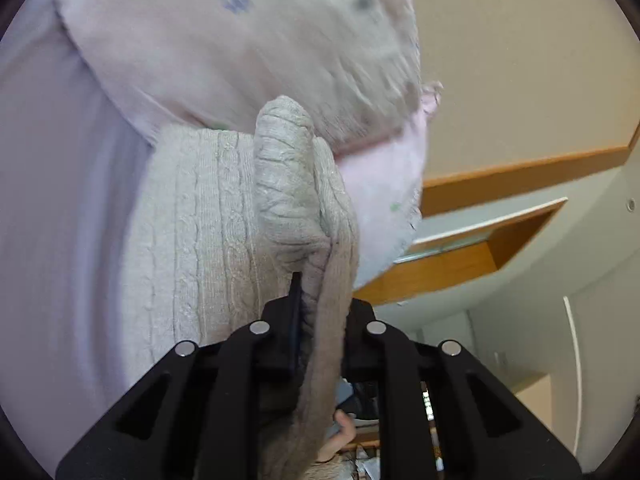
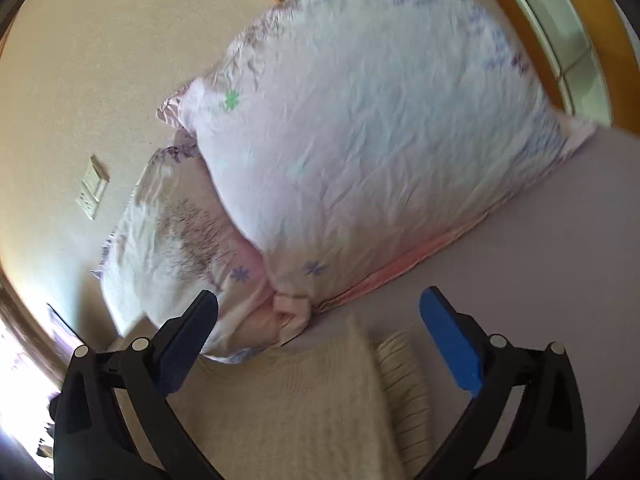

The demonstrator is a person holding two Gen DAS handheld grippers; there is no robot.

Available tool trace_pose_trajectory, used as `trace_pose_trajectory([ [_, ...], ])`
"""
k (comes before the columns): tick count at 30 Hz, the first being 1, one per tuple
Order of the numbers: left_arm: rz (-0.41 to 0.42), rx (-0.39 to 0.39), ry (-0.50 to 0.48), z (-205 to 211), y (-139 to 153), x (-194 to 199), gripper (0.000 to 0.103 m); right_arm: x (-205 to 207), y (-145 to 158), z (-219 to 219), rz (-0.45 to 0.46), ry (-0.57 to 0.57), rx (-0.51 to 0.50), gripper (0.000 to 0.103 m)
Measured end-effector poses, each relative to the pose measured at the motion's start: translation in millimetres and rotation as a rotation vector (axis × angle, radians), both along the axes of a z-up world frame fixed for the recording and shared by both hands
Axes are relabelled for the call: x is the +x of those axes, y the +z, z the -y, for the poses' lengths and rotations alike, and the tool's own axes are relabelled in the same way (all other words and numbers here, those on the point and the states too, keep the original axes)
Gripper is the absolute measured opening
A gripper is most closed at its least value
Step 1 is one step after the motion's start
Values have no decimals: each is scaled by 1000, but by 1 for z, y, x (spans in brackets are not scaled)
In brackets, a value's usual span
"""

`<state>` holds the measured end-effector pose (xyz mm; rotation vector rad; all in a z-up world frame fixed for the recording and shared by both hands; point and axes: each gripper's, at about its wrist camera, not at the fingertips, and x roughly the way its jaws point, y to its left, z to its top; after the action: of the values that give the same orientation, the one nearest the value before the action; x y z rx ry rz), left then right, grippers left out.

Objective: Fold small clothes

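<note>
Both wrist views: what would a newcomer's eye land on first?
In the left wrist view, the left gripper is shut on a beige cable-knit sweater that bunches up between its fingers. In the right wrist view, the open right gripper faces a big floral pillow on the lilac bedsheet.

My left wrist camera looks along its jaws, tilted and very close against the cable-knit sweater (image 1: 224, 216), with the pillow (image 1: 248, 40) beyond, while my right one looks from a little farther back over the bed (image 2: 560, 240), sharing that sweater (image 2: 304, 400) and pillow (image 2: 380, 140).
</note>
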<state>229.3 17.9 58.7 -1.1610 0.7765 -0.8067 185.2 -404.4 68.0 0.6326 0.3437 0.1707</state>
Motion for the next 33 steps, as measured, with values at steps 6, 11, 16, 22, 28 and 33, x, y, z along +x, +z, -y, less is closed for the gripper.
trace_pose_trajectory([
  [6,-162,-217,-350,151,-43,40,30,8,-7,29,-85,42,-42,102],
  [11,36,63,-135,89,-1,21,76,21,-24,41,-187,276,157,102],
  [16,-33,526,-31,51,-9,14,79,38,-46,1,-372,375,66,102],
  [22,-79,606,-125,67,-46,9,81,46,-64,-12,-463,368,32,85],
  [28,-37,565,-144,78,-49,11,54,46,-73,-13,-442,400,100,42],
  [33,64,537,-162,49,-22,0,40,40,-61,-45,-338,527,174,39],
])
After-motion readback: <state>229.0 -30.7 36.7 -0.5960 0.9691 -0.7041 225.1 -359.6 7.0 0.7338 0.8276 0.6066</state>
